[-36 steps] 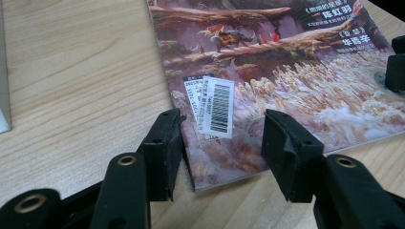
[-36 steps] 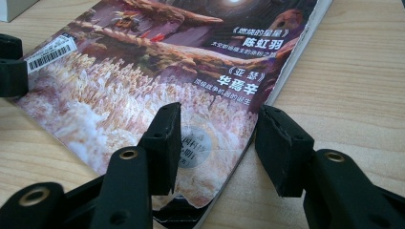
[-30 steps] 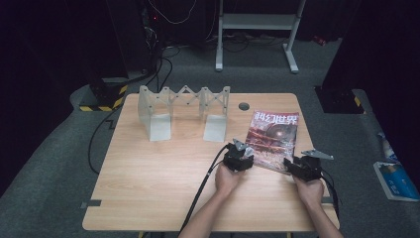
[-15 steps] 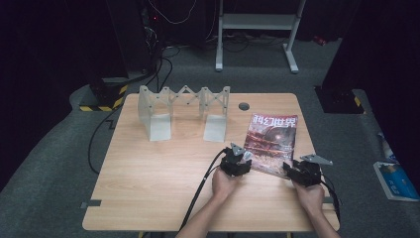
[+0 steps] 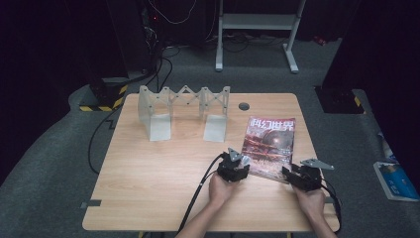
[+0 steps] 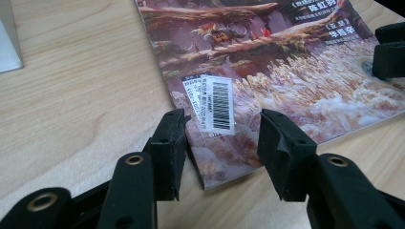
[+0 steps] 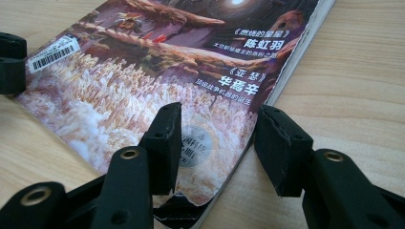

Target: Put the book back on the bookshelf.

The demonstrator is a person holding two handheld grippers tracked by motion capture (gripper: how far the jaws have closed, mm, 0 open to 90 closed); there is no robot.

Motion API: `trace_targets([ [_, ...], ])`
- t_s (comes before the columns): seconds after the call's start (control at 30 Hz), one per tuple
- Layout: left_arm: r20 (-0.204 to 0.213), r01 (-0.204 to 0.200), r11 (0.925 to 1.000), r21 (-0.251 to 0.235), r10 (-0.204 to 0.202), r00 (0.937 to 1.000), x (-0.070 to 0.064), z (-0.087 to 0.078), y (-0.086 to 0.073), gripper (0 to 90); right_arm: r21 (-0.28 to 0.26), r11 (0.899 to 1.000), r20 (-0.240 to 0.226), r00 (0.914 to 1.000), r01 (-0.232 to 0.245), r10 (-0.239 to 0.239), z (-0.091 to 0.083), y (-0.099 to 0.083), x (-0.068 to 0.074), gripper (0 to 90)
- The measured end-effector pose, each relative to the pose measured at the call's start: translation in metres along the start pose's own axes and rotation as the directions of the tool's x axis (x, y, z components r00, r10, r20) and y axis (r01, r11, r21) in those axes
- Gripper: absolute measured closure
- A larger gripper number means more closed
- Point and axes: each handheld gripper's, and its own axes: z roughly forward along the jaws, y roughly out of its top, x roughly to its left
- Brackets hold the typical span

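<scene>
From the high view I have the magazine (image 5: 269,145) lying flat on the right half of the wooden table (image 5: 163,183), well apart from the white folding rack (image 5: 184,111) at the far side. My left gripper (image 5: 236,170) sits at the magazine's near left corner and my right gripper (image 5: 297,176) at its near right corner. From up here I cannot make out how wide either one stands; both are small and dark against my hands.

In the left gripper view the jaws stand wide apart and hold nothing. They straddle the corner of the magazine (image 6: 267,71) by the barcode sticker (image 6: 217,102); one pad looks to rest on the bare wood beside the edge, the other over the cover. If I close from here I judge the pads may only skid across the glossy cover, or crease the corner instead of getting under it. The other gripper's black jaws (image 6: 389,50) are cut off at the right edge.

In the right gripper view the jaws are likewise spread and empty, straddling the spine-side corner of the magazine (image 7: 191,71). That corner looks curled or torn near the bottom edge, though it is partly hidden behind my own jaw. Pinching there could tear it further, and uneven lifting between the two corners could buckle the pages.
</scene>
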Motion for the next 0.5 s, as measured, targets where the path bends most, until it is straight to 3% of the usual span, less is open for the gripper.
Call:
trace_targets([
  [0.5, 0.020, -0.009, 0.9996, 0.028, 0.008, 0.9998, -0.008, -0.024, -0.018, 53.7, 0.011, 1.000, -0.036, 0.9991, 0.021, -0.021, -0.013, -0.012, 0.012, 52.4],
])
